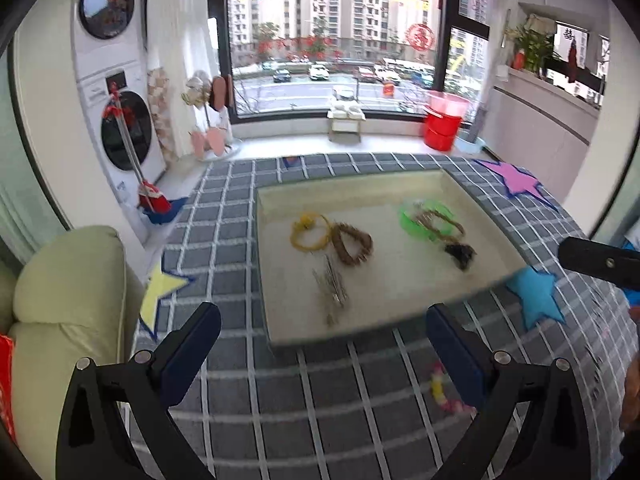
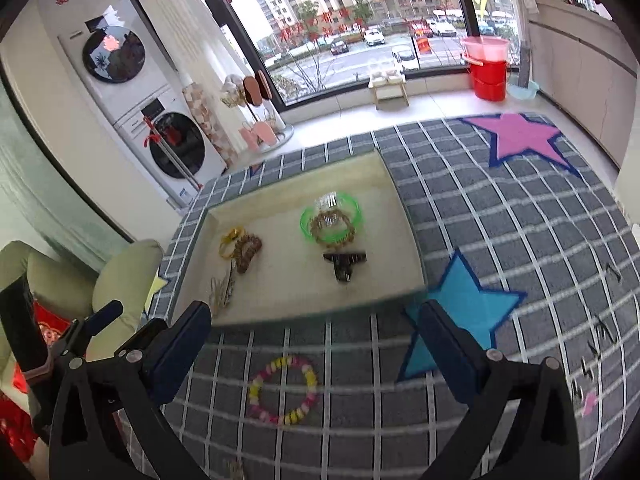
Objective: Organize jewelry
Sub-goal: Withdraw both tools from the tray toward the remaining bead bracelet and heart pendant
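Currently I see both grippers hanging above the grey checked rug (image 2: 500, 216), each aimed down at the cream tray (image 2: 394, 184) that lies on it. My left gripper (image 1: 324, 328) has its fingers spread wide with nothing between them; the tray's near rim sits in the gap. My right gripper (image 2: 314, 330) is likewise spread wide and empty.

Inside the tray, left side: a yellow bracelet (image 1: 310, 232) touching a brown beaded bracelet (image 1: 354, 244), with a thin silvery chain (image 1: 332, 292) just in front of them, toward me. Right side: a green bangle (image 2: 331, 219) with a second brown beaded bracelet (image 2: 333, 227) lying on it, something small and clear at the bangle's far edge that I cannot identify, and a black hair clip (image 2: 344, 265) just in front.

One piece is outside the tray: a pink-and-yellow beaded bracelet (image 2: 283, 390) flat on the rug, near the tray's front rim, lying below and between the right gripper's fingers in its view. A blue star patch (image 2: 460, 316) on the rug sits beside the tray's near right corner.
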Demonstrator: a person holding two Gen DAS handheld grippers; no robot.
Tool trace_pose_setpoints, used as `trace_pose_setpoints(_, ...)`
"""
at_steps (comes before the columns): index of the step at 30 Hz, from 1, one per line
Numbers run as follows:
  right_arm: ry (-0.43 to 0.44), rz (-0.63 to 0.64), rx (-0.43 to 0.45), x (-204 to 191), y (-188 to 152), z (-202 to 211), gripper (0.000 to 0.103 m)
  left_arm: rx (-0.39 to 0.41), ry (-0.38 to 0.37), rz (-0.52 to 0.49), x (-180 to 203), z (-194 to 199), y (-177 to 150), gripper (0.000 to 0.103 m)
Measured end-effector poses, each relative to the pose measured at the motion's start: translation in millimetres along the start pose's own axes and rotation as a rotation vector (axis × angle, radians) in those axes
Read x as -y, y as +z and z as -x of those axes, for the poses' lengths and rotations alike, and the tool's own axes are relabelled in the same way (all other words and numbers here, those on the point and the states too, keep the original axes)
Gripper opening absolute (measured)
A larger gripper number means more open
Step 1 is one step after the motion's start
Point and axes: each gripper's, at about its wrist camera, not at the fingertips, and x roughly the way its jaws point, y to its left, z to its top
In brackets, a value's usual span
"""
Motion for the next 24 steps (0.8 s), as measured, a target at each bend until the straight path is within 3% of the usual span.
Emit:
trace_pose_setpoints(6,0.025,-0.044,-0.062,10.2,-21.8,6.8,0.103,-0.035,-0.046,0.001,4.3,22.3,-31.8,0.103)
trace_pose_setpoints(14,-0.017,-0.015,-0.134,11.8,-53.1,6.6,0.103,-0.099,-0.085,0.003,20.2,37.2,-83.2,0.103)
trace_pose_setpoints(24,-0.072,0.01,-0.192,14.0,-67.0,-3.5,0.103,-0.158,-0.073,0.013,39.9,34.7,-113.0,0.103)
